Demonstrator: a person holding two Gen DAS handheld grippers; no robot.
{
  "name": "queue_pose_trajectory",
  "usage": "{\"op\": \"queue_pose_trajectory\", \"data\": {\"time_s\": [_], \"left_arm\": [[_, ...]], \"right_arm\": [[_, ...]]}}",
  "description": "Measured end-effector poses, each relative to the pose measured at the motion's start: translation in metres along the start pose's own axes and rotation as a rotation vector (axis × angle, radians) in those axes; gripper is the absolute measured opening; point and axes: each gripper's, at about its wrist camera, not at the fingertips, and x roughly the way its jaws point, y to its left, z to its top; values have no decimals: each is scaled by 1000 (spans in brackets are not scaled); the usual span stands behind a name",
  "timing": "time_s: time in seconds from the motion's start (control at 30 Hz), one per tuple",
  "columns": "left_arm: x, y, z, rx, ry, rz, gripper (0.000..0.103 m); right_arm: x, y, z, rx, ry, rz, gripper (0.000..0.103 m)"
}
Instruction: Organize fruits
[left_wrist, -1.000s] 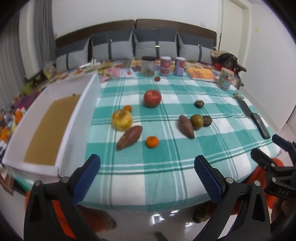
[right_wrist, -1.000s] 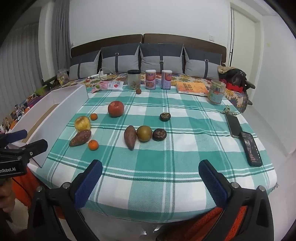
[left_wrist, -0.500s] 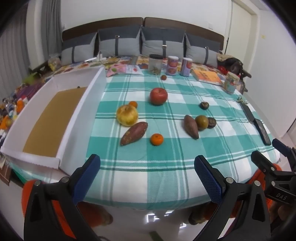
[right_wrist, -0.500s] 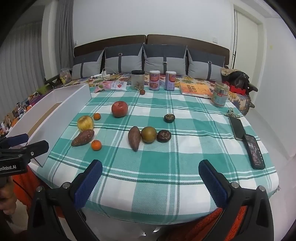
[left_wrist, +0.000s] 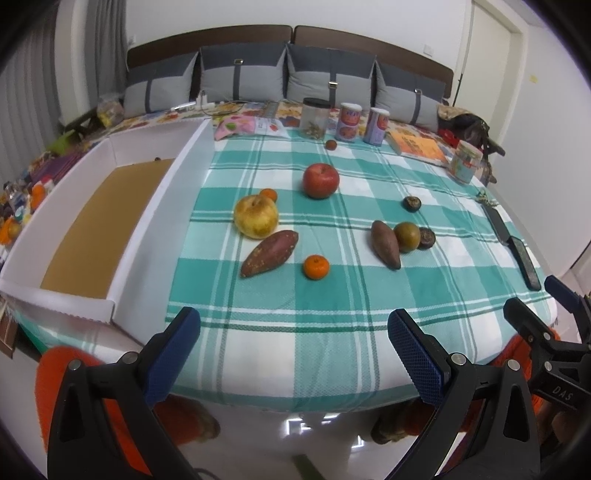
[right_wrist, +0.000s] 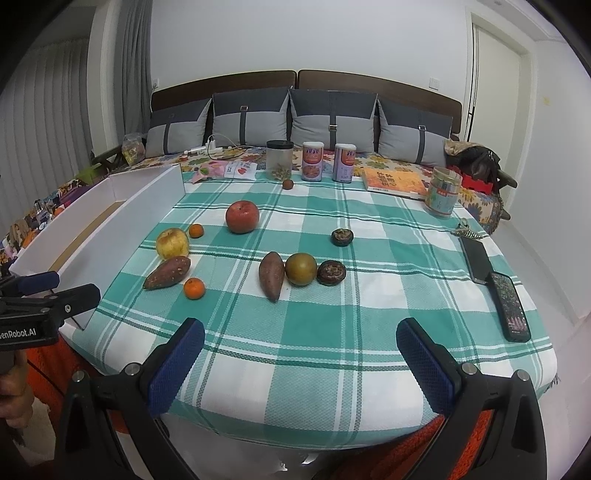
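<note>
Fruits lie on a green checked tablecloth (left_wrist: 295, 295): a red apple (left_wrist: 321, 180), a yellow apple (left_wrist: 256, 216), two sweet potatoes (left_wrist: 269, 252) (left_wrist: 385, 243), small oranges (left_wrist: 316, 266) (left_wrist: 268, 193), a brown-green round fruit (left_wrist: 406, 236) and two dark fruits (left_wrist: 426, 238) (left_wrist: 412, 203). A white box (left_wrist: 92, 236) with a brown floor stands at the table's left. My left gripper (left_wrist: 293, 349) is open and empty at the near table edge. My right gripper (right_wrist: 301, 354) is open and empty, also at the near edge, right of the left one.
Two phones (right_wrist: 509, 306) (right_wrist: 476, 258) lie at the right edge. Jars (right_wrist: 279, 159) (right_wrist: 442, 192), two cans (right_wrist: 312, 161), a book (right_wrist: 393, 182) and a small brown fruit (right_wrist: 287, 184) stand at the far side. A sofa with grey cushions (right_wrist: 332, 122) is behind.
Both grippers have moved a little forward and up towards the table, so the fruits look nearer. Both stay open and nothing on the table has moved.
</note>
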Motion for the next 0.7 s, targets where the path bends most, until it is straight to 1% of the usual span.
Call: {"op": "queue_pose_trajectory", "data": {"time_s": [0.27,0.7], "left_arm": [[4,0,-1,-6,18,-2,102],[4,5,-1,-21,14,-1,102]], "right_arm": [[1,-1,-1,-5,5,4,103],[4,2,-1,-7,4,4,103]]}}
